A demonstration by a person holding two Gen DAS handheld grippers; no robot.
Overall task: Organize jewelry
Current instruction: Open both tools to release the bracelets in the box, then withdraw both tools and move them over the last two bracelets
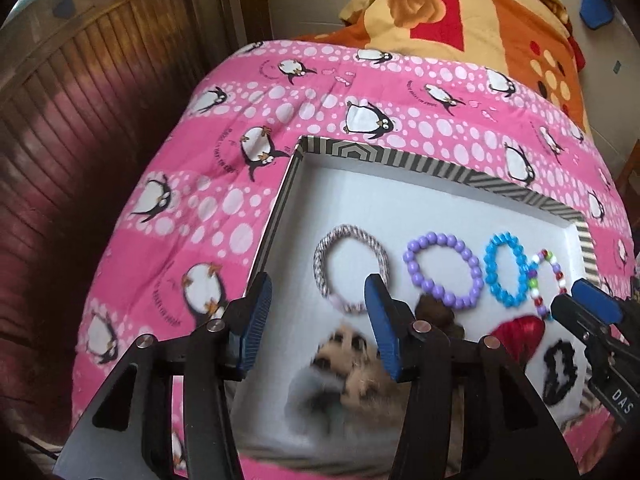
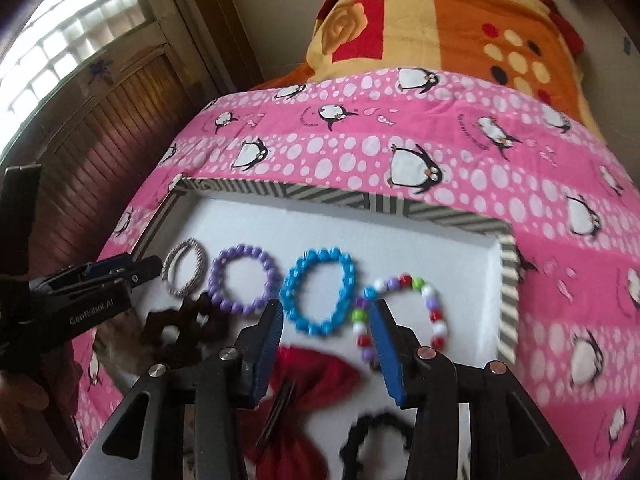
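Pink penguin-print bedding (image 1: 168,216) covers the bed beneath me, and on it sits a shallow white tray (image 2: 508,280) with a grey-striped rim, which keeps the jewelry together in one place.

Nearest my left gripper (image 1: 316,312), at about 6 o'clock in its view, lies a fuzzy tan-and-grey hair piece (image 1: 352,376); its jaws stand wide apart with nothing between them. My right gripper (image 2: 326,334) hangs over the red bow (image 2: 316,392), with a black scrunchie (image 2: 376,428) at 5 o'clock; its jaws are also apart and clamp nothing, though the multicoloured bead bracelet (image 2: 434,316) runs just behind the right finger.

Farther out the bracelets lie flat in a neat row, which I judge is the sorting scheme: rings in the far line, hair accessories in the near one. From my right view, the blue bead bracelet (image 2: 318,292) sits at 12 o'clock, the purple bead bracelet (image 2: 244,284) at 11, and the grey woven bracelet (image 2: 186,268) at 10. A dark brown scrunchie (image 2: 184,328) lies at 9. Beyond the tray, a folded orange blanket (image 2: 440,28) rests at the wall.
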